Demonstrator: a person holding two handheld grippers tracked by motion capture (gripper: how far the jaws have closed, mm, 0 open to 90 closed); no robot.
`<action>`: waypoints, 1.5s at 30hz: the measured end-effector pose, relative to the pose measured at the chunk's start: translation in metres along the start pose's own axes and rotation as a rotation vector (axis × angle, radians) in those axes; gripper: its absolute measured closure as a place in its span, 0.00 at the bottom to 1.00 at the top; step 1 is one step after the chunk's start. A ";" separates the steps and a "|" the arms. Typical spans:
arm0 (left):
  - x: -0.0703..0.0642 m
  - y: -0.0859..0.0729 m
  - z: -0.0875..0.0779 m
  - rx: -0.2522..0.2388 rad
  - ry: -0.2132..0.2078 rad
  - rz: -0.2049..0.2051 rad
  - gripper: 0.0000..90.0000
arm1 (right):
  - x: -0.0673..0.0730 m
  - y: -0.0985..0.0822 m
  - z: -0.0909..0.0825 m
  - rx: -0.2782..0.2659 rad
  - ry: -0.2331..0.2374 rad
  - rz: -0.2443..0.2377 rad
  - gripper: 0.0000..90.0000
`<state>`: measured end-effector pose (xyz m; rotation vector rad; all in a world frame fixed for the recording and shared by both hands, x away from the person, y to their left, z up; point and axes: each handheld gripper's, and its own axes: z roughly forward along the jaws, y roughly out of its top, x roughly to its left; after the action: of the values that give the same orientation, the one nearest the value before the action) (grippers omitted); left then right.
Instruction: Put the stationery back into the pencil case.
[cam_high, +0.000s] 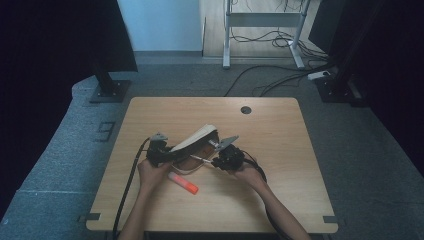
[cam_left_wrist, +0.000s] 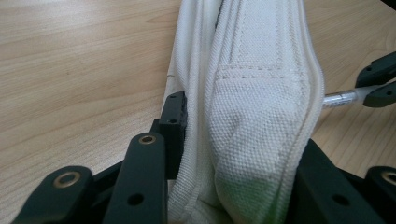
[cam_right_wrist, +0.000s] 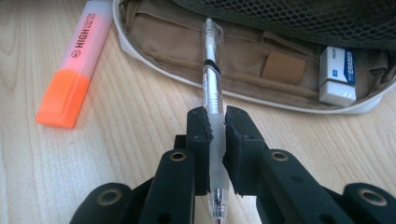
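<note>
We see the right tool (cam_right_wrist: 215, 135) pinching a clear pen (cam_right_wrist: 212, 88), its pads pressed tight on the barrel, the pen's far end poking over the open pencil case (cam_right_wrist: 196, 51). Just beside it on the counter (cam_right_wrist: 140, 130) lies an orange highlighter (cam_right_wrist: 74, 70), touching nothing. Inside the case we spot tan pockets and a white eraser (cam_right_wrist: 337, 74) tucked under the dark mesh. Over on our left, the left tool (cam_left_wrist: 233, 154) clamps the case's white canvas flap (cam_left_wrist: 261, 93), holding it raised. From the high view, the case (cam_high: 197, 140) sits mid-counter between both hands, left tool (cam_high: 162, 150) at its near-left end, right tool (cam_high: 220, 152) at its right side, highlighter (cam_high: 183, 182) just in front.
</note>
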<state>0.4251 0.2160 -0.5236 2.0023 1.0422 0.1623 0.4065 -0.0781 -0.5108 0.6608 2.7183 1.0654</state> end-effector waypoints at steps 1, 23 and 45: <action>0.000 0.000 0.000 0.000 0.000 0.000 0.73 | -0.001 0.001 0.001 0.000 -0.001 -0.002 0.88; 0.001 -0.001 -0.002 0.006 -0.019 -0.030 0.72 | -0.010 0.007 0.025 0.030 -0.027 -0.002 0.87; -0.001 -0.002 0.003 0.019 -0.085 -0.024 0.70 | -0.017 0.014 0.034 0.014 -0.052 0.014 0.81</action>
<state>0.4249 0.2140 -0.5265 1.9950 1.0166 0.0548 0.4360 -0.0556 -0.5263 0.7000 2.6835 1.0188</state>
